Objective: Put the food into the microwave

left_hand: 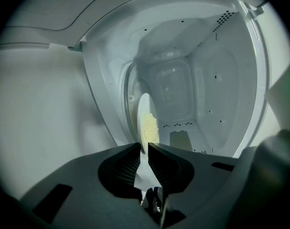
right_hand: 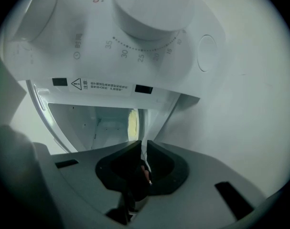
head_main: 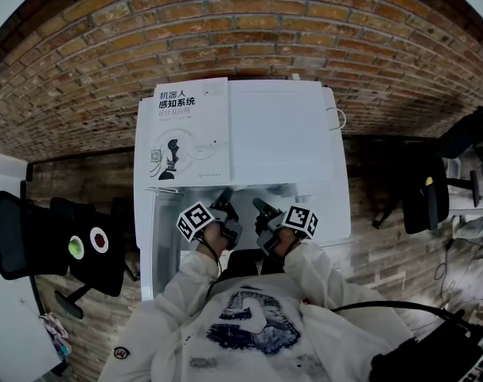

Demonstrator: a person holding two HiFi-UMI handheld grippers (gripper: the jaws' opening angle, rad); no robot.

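Note:
A white microwave [head_main: 281,134] stands below me with its door [head_main: 155,245] swung open at the left. Both grippers reach into its front opening. My left gripper [head_main: 225,195] [left_hand: 144,146] is shut on the rim of a white plate [left_hand: 145,109], seen edge-on, which carries pale yellow food [left_hand: 150,125] and sits inside the white cavity [left_hand: 202,80]. My right gripper [head_main: 258,206] [right_hand: 144,143] is shut on the same plate's other rim. In the right gripper view the food [right_hand: 133,124] shows inside the cavity [right_hand: 92,123], below the timer knob [right_hand: 149,8]. The head view hides the plate.
A white book [head_main: 192,130] lies on top of the microwave. Black office chairs stand at the left [head_main: 58,241] and right [head_main: 432,189] on a brick-patterned floor [head_main: 305,30]. A thin cable [head_main: 337,118] loops off the microwave's right side.

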